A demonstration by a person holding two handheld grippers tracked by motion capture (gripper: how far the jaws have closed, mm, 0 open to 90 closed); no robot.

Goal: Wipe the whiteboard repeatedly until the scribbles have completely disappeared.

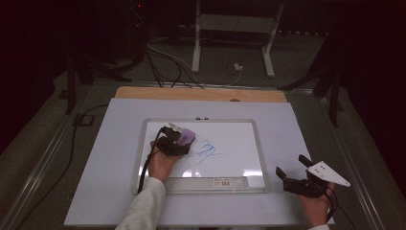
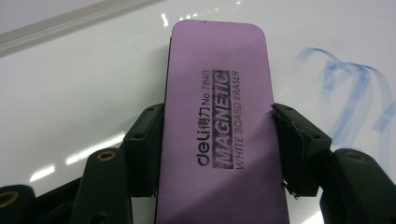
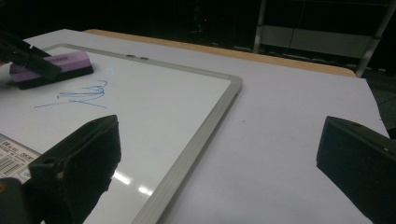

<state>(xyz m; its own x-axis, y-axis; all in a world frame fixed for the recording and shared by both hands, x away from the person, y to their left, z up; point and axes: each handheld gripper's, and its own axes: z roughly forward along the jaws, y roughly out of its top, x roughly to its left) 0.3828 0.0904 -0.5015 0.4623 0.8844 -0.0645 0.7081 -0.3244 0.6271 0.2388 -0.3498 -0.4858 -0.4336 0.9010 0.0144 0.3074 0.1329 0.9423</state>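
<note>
Purple and close against the lens in the left gripper view, a magnetic whiteboard eraser point(image 2: 217, 135) (printed "deli No.7840") sits pinched across its width between the left gripper's point(image 2: 217, 144) two black jaws, resting on the glossy whiteboard point(image 2: 70, 93). Blue marker scribbles point(image 2: 348, 100) lie just beside it, at the right of that frame. From the high view, the eraser point(image 1: 186, 137) is at the board's upper left, the scribble point(image 1: 207, 151) near the centre. At the lower right of the high view, the right gripper point(image 1: 293, 173) rests off the board on the white tabletop point(image 1: 282, 115), its jaws spread wide with nothing between them.
</note>
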